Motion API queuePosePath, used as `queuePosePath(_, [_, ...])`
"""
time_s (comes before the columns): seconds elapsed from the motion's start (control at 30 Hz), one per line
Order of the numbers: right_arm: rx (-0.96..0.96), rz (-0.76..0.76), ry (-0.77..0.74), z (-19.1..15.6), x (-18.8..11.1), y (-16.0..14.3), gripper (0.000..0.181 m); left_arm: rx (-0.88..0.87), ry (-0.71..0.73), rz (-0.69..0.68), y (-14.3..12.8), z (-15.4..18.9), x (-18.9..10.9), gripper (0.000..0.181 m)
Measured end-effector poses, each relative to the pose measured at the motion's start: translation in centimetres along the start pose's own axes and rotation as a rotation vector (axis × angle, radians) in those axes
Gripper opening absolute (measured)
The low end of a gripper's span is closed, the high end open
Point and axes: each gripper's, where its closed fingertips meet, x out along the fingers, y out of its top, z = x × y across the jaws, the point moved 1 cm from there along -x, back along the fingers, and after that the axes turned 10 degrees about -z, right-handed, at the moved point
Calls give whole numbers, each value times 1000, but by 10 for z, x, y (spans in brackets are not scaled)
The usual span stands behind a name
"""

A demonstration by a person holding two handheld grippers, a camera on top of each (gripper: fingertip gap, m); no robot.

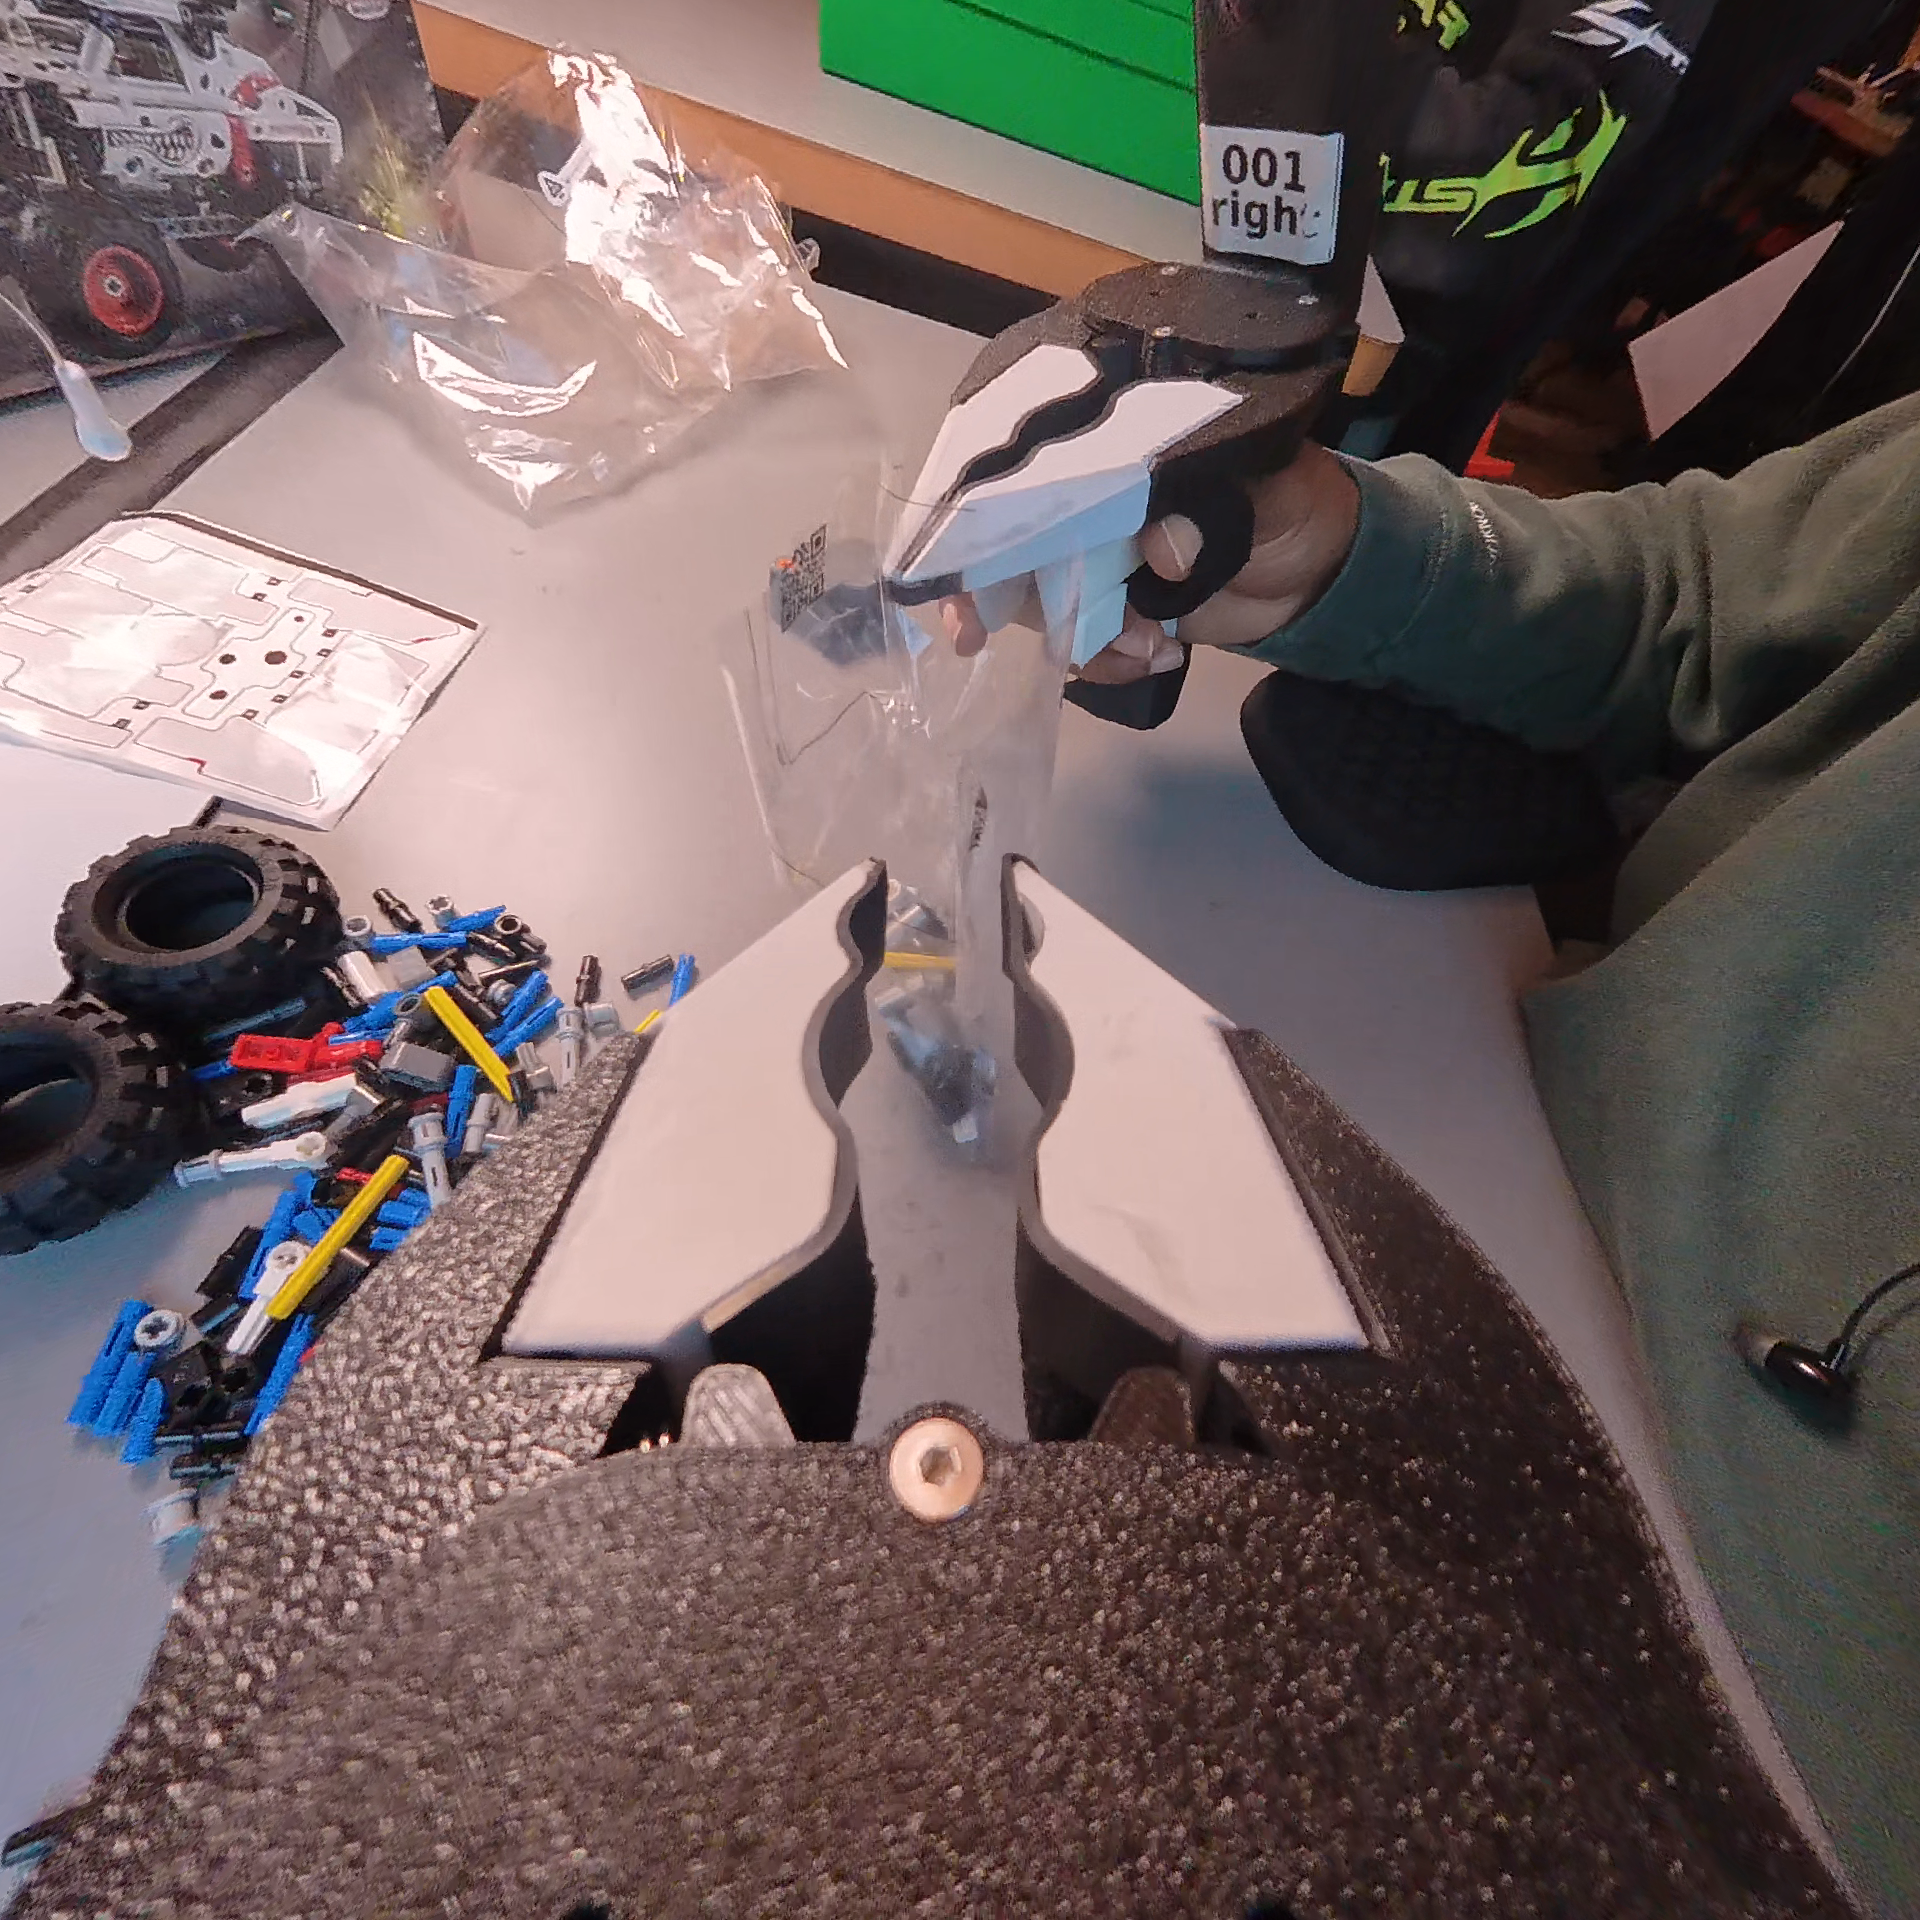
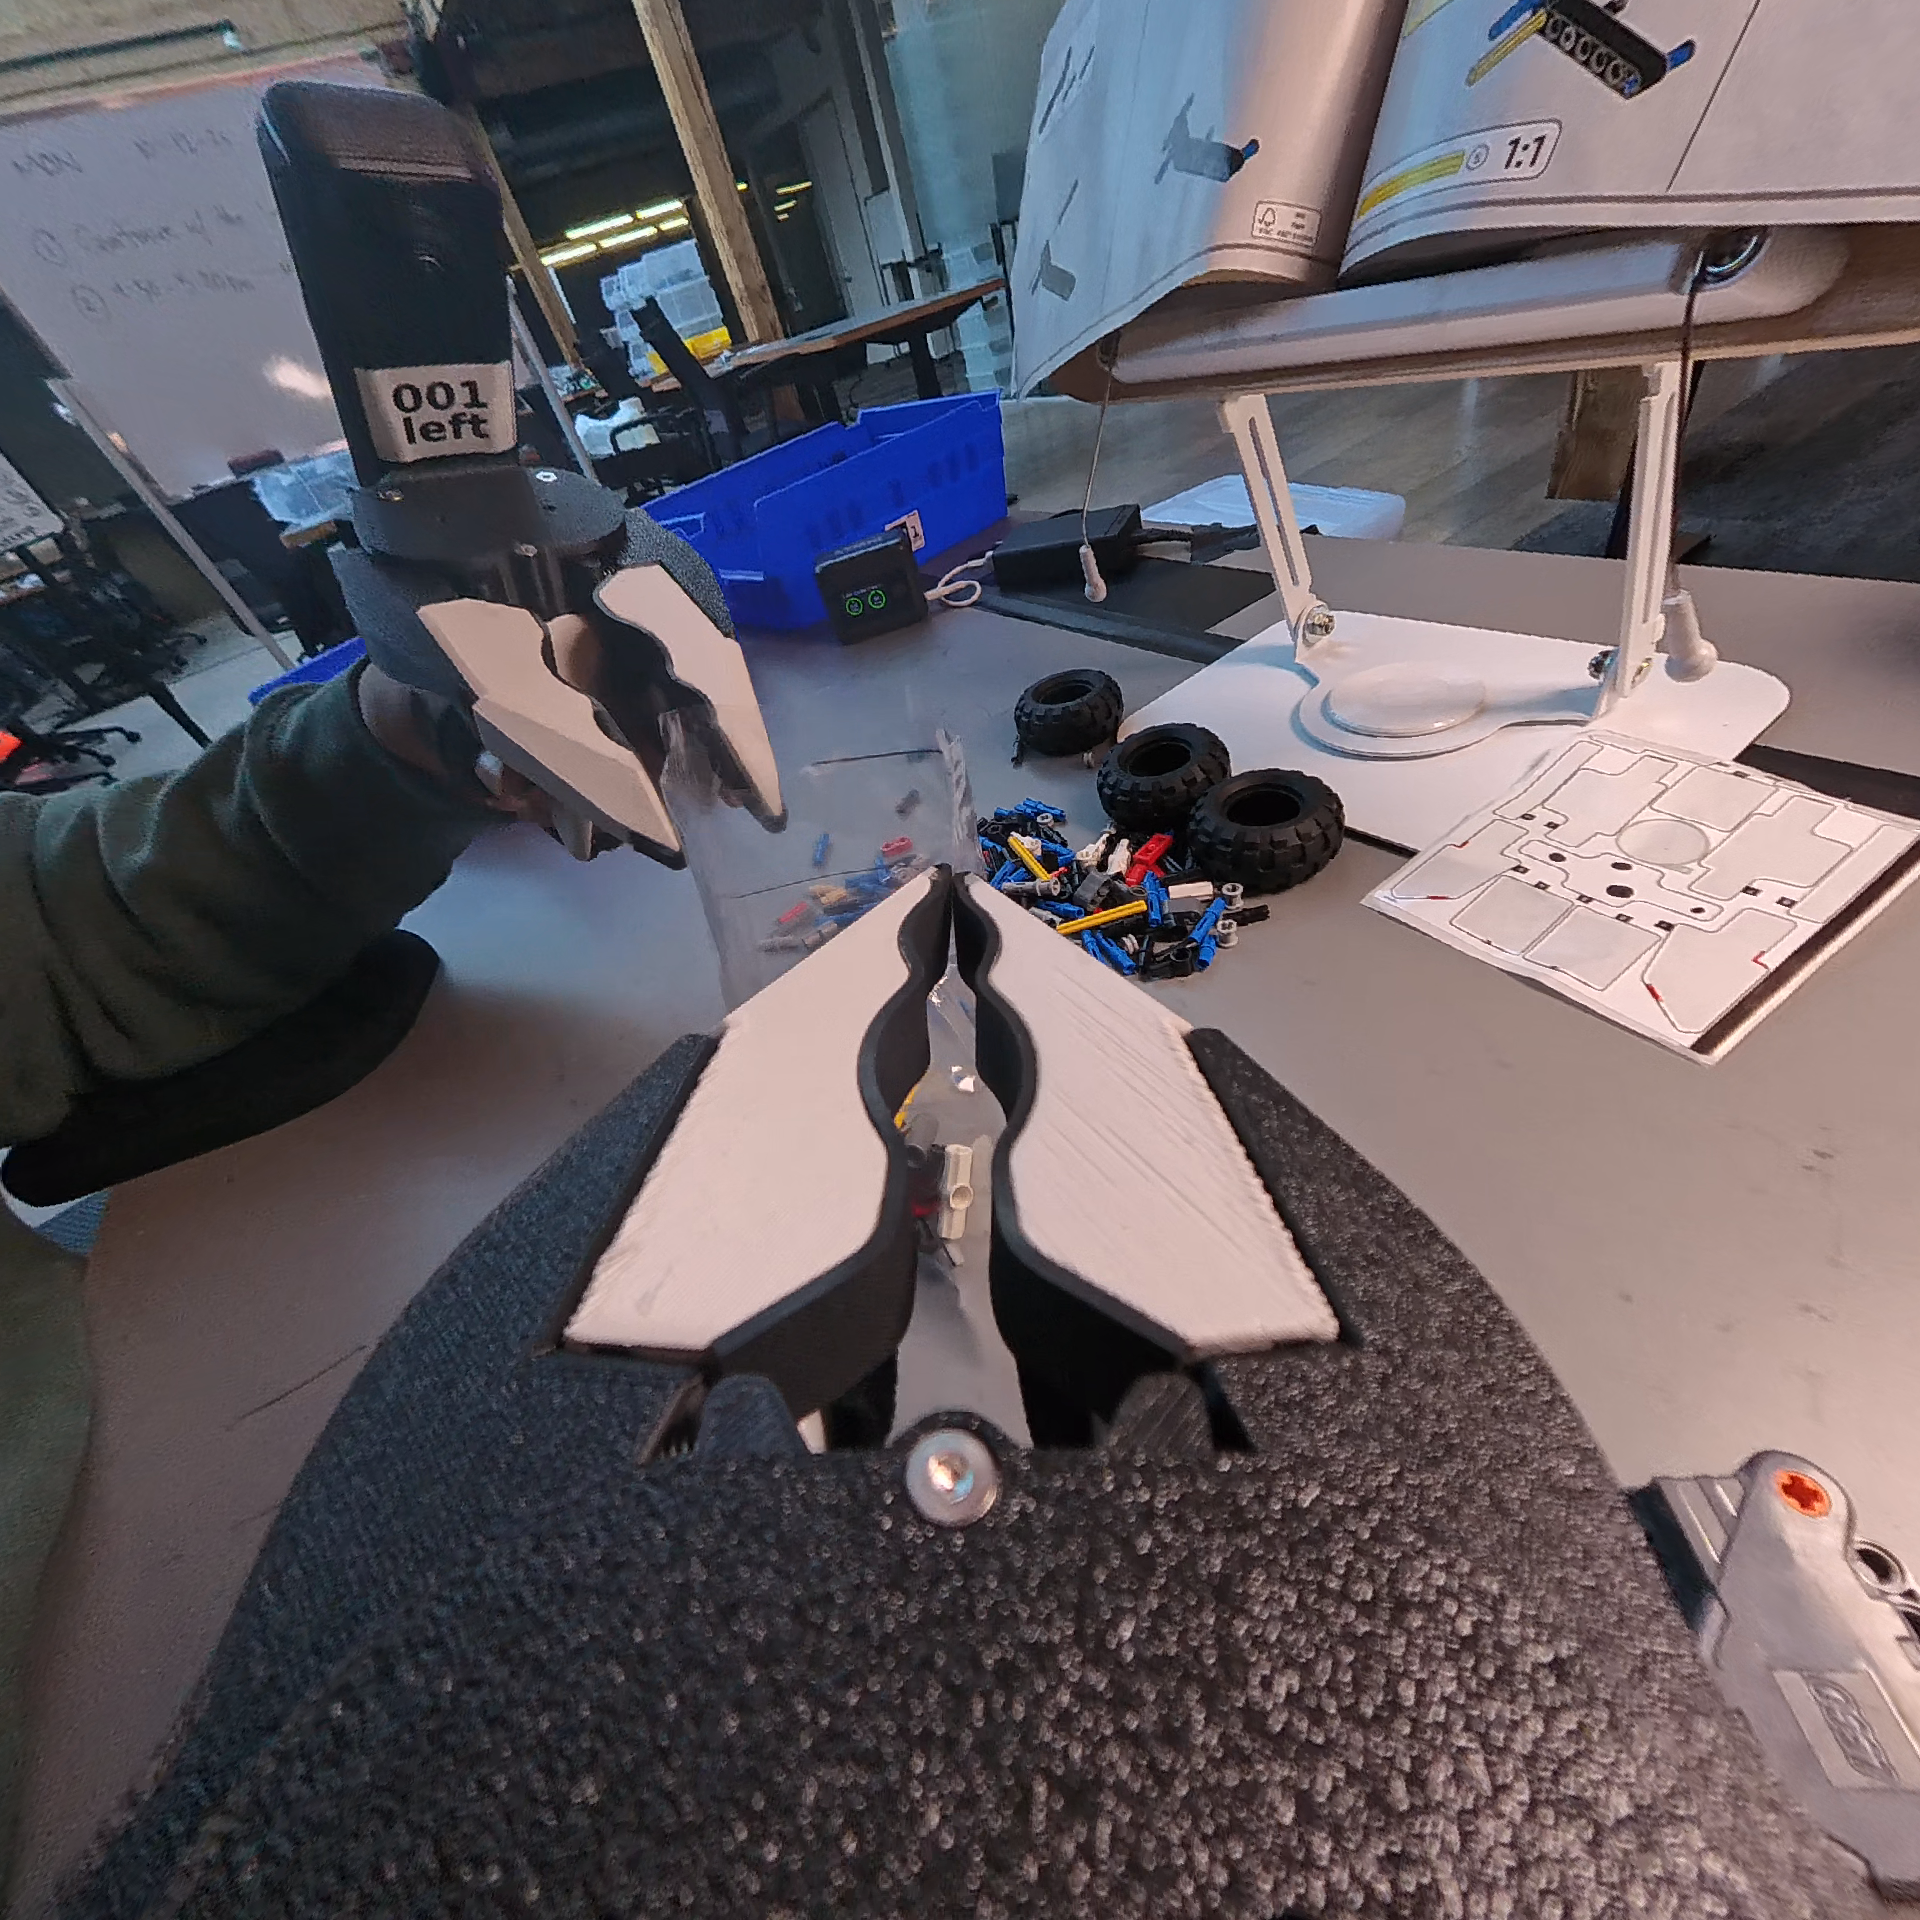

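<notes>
A clear plastic bag with small building parts in its bottom hangs above the grey table. My right gripper is shut on the bag's top edge; in its own view its tips meet on the plastic. My left gripper is open, and its fingers stand on either side of the bag's lower part, where the parts lie. In the right wrist view the left gripper shows with its tips apart at the bag.
A pile of blue, black, yellow and red parts and black tyres lies on the left. A sticker sheet, empty bags and a toy box lie beyond. A booklet stand and a blue bin stand at the back. The left gripper's tips are roughly 8 cm from the right gripper's.
</notes>
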Motion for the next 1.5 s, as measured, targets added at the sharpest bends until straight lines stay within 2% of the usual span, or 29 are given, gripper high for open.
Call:
queuePosePath(0.13, [-3,1,3,-1,-1,0,0,-6,5,13,-1,0,3,0])
queuePosePath(0.23, [-4,1,5,0,-1,0,0,14,39,2,-4,-3,-7,0])
queuePosePath(0.33, [-29,7,51,-8,-1,-1,1,32,4,42,-10,7,-28,0])
queuePosePath(0.4, [-97,-26,92,-15,3,-4,12,55,-5,48,-22,16,-45,0])
queuePosePath(0.5, [-201,-113,124,-14,14,-8,14,48,-14,44,-44,28,-66,0])
queuePosePath(0.63, [-350,-305,117,4,54,-20,10,32,-21,66,-68,36,-79,0])
queuePosePath(0.8, [-611,-638,102,33,107,-58,9,37,14,116,-74,35,-89,1])
queuePosePath(0.87, [-668,-712,113,38,119,-69,10,43,18,134,-76,36,-91,2])
queuePosePath(1.13, [-694,-718,145,36,140,-58,8,44,32,168,-83,34,-94,4])
queuePosePath(1.2, [-684,-728,159,35,144,-60,3,47,43,165,-85,34,-94,4])
queuePosePath(1.37, [-696,-785,210,30,138,-64,1,53,82,166,-88,32,-97,3])
queuePosePath(1.5, [-682,-776,223,30,135,-61,2,51,104,174,-88,30,-99,3])
